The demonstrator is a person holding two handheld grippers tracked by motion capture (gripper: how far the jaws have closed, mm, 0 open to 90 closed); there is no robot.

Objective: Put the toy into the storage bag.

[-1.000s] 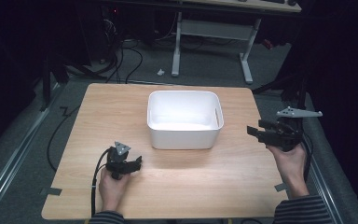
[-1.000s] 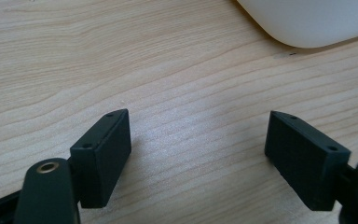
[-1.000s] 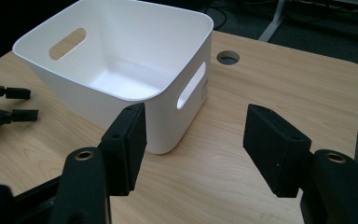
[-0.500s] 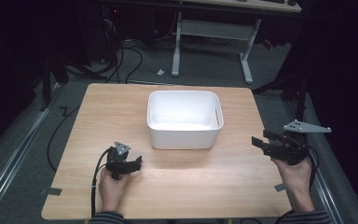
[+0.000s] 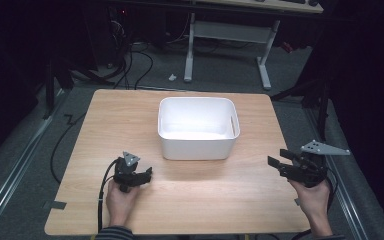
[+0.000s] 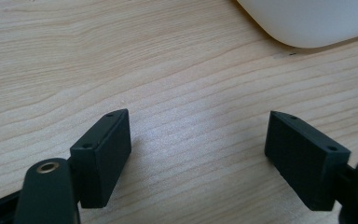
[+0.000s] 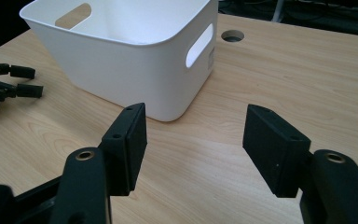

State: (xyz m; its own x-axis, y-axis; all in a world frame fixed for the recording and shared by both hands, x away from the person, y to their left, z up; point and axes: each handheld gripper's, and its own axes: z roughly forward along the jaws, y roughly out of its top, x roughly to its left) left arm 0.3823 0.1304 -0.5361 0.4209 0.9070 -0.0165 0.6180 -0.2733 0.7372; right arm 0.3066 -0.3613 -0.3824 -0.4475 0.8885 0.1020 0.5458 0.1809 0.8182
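White bin (image 5: 198,128) mid-table (image 5: 130,115) — cables (image 5: 130,65) behind.

A fixed camera above the near side looks forward and down over the whole wooden table (image 5: 130,115), the white bin (image 5: 198,127) at its middle and the floor beyond. The left gripper (image 6: 198,149) carries a camera close above the tabletop, facing along its jaws, with one rounded corner of the bin at its top edge. The camera on the right gripper (image 7: 193,140) sits low near the table's edge, facing the bin's side from nearby; all three views share the bin and tabletop
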